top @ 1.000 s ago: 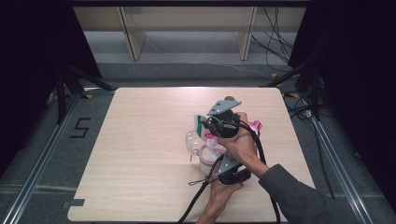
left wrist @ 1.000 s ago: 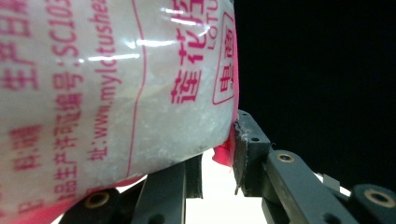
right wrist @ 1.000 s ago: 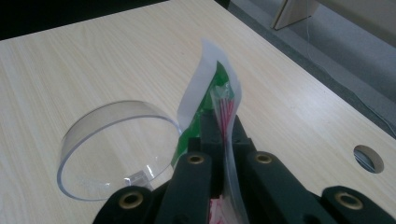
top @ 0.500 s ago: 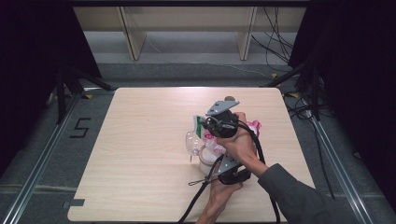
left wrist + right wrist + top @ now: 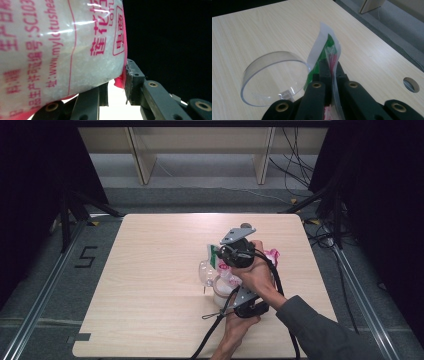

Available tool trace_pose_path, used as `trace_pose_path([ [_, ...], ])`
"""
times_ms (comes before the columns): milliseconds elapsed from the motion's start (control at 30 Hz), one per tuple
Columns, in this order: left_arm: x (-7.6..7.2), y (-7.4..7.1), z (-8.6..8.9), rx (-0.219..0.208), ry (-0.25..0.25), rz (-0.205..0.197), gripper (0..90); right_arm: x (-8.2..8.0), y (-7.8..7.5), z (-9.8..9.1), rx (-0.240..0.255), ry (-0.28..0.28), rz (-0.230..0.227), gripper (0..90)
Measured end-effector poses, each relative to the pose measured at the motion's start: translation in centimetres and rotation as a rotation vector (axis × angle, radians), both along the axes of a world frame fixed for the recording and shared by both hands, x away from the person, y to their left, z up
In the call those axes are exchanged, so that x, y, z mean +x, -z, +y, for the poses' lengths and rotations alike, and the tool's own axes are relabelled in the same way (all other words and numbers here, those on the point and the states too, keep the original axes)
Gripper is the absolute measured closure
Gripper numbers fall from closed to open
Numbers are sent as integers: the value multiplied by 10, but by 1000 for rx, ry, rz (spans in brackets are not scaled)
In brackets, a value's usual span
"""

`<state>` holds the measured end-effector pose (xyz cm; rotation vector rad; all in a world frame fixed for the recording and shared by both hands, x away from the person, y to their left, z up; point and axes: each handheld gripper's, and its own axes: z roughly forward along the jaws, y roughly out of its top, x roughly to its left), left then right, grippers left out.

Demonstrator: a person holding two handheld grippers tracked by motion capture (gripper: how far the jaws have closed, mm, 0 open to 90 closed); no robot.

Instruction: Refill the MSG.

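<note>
A clear plastic bag of white grains with pink print (image 5: 62,45) is held up between both grippers above the table's middle. My left gripper (image 5: 113,82) grips its lower pink edge; one pad (image 5: 130,80) presses the seam and the other jaw is hidden under the bag. My right gripper (image 5: 329,66) is shut on the bag's top strip (image 5: 325,42), white with green and pink. In the high view the right gripper (image 5: 222,254) is the farther one, the left gripper (image 5: 240,297) is nearer the person, and the bag (image 5: 226,276) hangs between them. A clear round container (image 5: 262,75) stands just left of the bag.
The light wooden table (image 5: 150,270) has bare room to the left and far side. The clear container (image 5: 205,270) sits close to the grippers. A cable hole (image 5: 411,84) is in the tabletop. Black cables (image 5: 215,330) trail toward the front edge. Dark stands flank the table.
</note>
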<state>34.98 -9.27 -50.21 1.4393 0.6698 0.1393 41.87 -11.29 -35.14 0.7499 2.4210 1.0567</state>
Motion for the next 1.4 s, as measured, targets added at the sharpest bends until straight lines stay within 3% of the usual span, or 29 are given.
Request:
trace_pose_path([
  [267,0,-1,0,-7,-2,3,746,0,-1,1,-5,-2,17,900],
  [367,0,-1,-1,-9,-4,5,746,0,1,2,-9,-5,-4,900],
  [567,0,-2,-1,-17,-3,3,746,0,1,4,-13,-7,21,900],
  [1067,0,-3,0,-28,3,3,744,2,0,5,-22,-8,1,900],
  [1133,0,-4,0,-26,0,5,744,2,0,5,-20,-5,-8,900],
  [1167,0,-4,-2,-45,35,10,744,1,0,5,-17,-6,-5,900],
  [1200,-3,-4,-4,-73,45,49,744,1,-1,6,-20,-7,2,900],
  [1400,-3,-4,-4,-70,46,47,744,2,-2,4,-28,-28,-3,900],
])
